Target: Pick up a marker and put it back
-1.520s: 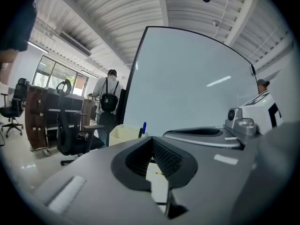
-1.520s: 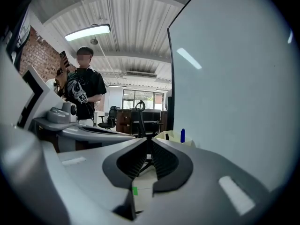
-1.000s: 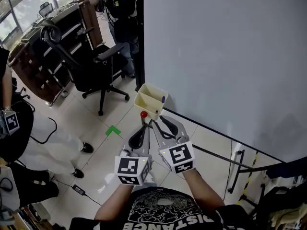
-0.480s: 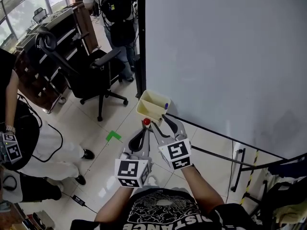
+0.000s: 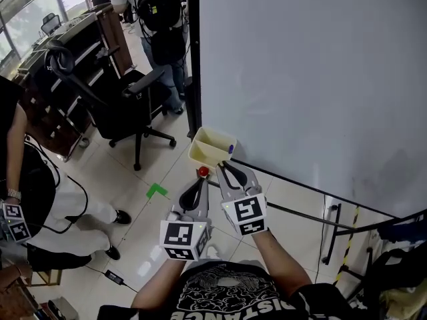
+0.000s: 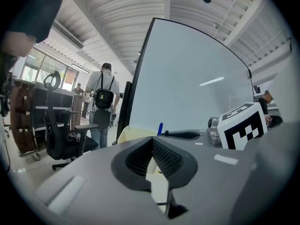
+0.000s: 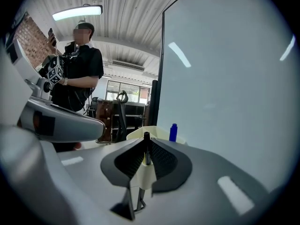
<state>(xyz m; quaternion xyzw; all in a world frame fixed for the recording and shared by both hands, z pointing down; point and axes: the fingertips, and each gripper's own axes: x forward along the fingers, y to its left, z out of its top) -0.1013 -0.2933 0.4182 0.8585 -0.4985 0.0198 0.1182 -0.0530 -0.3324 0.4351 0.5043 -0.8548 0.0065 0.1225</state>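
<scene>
A cream tray [image 5: 207,153] hangs at the whiteboard's [image 5: 313,79] lower left corner, and a blue marker [image 5: 231,149] stands in it. My right gripper [image 5: 220,167] sits just below the tray. Its jaws have just been closing and are now shut on a thin dark marker [image 7: 146,149] that stands upright between the pads, in front of the tray [image 7: 136,132] and blue marker [image 7: 173,131]. My left gripper [image 5: 201,181] is beside it, tips together with nothing between them [image 6: 152,142]. A red cap [image 5: 203,171] shows between the two tips; I cannot tell what it belongs to.
A black office chair [image 5: 127,95] stands on the tiled floor to the left, with a dark desk behind it. A person with a backpack [image 5: 157,5] stands at the top and another person [image 5: 27,199] at the left edge. The whiteboard's stand bar [image 5: 293,212] runs along the floor at right.
Both grippers have edged a little closer to the tray. The right jaws stand narrower than before. The person at the left edge has shifted down and to the left.
</scene>
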